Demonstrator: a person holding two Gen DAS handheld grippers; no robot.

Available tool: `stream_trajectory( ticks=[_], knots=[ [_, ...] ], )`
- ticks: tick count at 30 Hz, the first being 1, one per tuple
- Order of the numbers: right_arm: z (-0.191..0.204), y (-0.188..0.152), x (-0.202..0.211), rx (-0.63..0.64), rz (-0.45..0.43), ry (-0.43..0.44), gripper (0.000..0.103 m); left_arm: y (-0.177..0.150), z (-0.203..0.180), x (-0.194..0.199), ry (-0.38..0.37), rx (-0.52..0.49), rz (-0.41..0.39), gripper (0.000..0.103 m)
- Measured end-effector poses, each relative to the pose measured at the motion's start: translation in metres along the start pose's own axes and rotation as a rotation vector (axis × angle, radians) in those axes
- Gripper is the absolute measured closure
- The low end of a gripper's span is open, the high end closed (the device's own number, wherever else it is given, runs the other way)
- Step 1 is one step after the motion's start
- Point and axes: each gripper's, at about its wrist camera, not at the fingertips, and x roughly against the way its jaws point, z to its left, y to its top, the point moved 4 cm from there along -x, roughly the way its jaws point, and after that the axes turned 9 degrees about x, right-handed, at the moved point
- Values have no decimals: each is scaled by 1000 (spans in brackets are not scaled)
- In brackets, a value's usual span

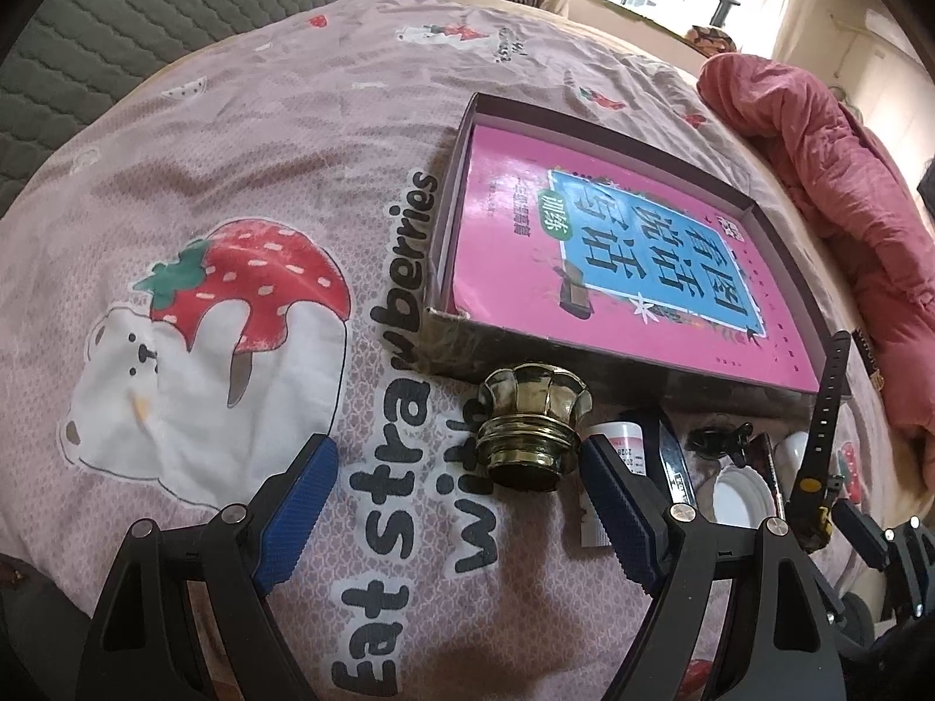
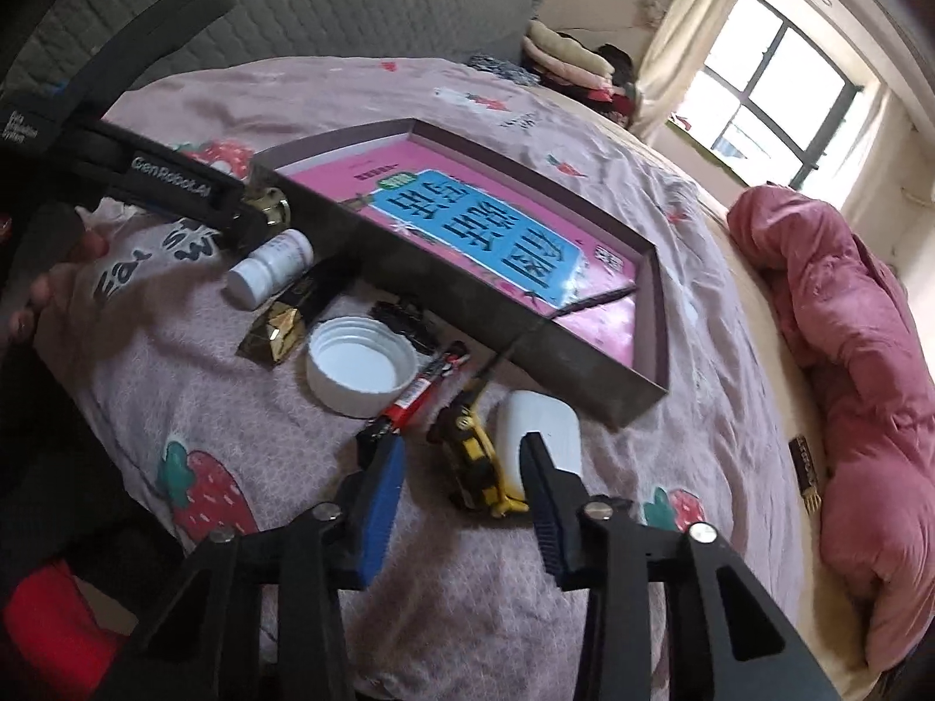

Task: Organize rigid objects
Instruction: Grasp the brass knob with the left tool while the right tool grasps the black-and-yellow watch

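Jaws of the left gripper (image 1: 461,502) stand released around one brass knob (image 1: 532,426); right gripper (image 2: 464,485) jaws flank one yellow watch (image 2: 479,461) without pressing.

We observe daylight from the window (image 2: 783,99), overexposed there; strong fisheye distortion with dark vignetted corners; right-wrist view slightly motion-blurred.

The pink bedsheet (image 1: 245,222) reads "Eat strawberries with" at six o'clock. The left tongs' arm (image 2: 169,184), at nine o'clock, reads "GenRobot.AI". The pink book (image 1: 613,269) bears large Chinese characters.
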Motion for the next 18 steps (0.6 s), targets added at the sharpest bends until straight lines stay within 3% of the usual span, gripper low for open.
stream_trajectory(
  ticks=[8,11,18],
  knots=[
    [-3,0,-18,-26,24,43,69,2,-13,-8,52,-88,-7,18],
    [-6,-2,-23,-54,28,61,74,2,-16,-13,69,-111,-5,20],
    [-10,-4,-21,-105,10,82,75,1,-24,-15,30,-136,-20,46]
  ],
)
